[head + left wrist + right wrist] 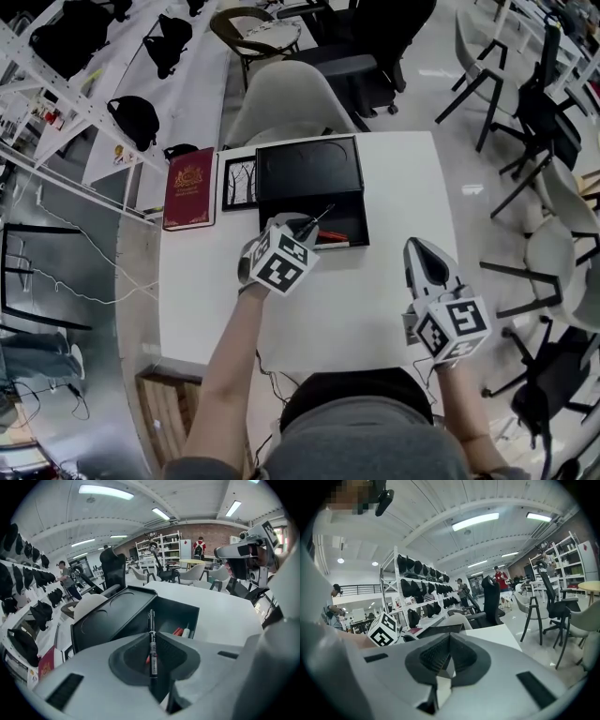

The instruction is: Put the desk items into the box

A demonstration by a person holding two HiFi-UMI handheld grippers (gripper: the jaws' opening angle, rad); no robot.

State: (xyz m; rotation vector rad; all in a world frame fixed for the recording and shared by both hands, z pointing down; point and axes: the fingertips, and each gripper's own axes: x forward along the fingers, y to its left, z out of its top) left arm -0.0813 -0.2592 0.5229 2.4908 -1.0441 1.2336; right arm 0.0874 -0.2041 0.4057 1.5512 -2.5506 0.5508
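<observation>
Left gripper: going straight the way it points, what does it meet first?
Probably the open black box: the pen held in the left gripper aims into its compartment; depth is unclear.

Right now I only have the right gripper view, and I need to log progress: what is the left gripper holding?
Observer: The left gripper is shut on a black pen, which stands upright between its jaws.
Operator: Where is it relative to the box?
Observer: In the head view it hangs over the near-left part of the open black box, whose lid lies flat behind it.
Operator: Is anything inside already?
Observer: Yes, a red item lies along the tray's near wall; I cannot tell what it is.
Operator: What is outside the box?
Observer: A dark red book and a framed tree picture lie on the table, left of the lid.
</observation>
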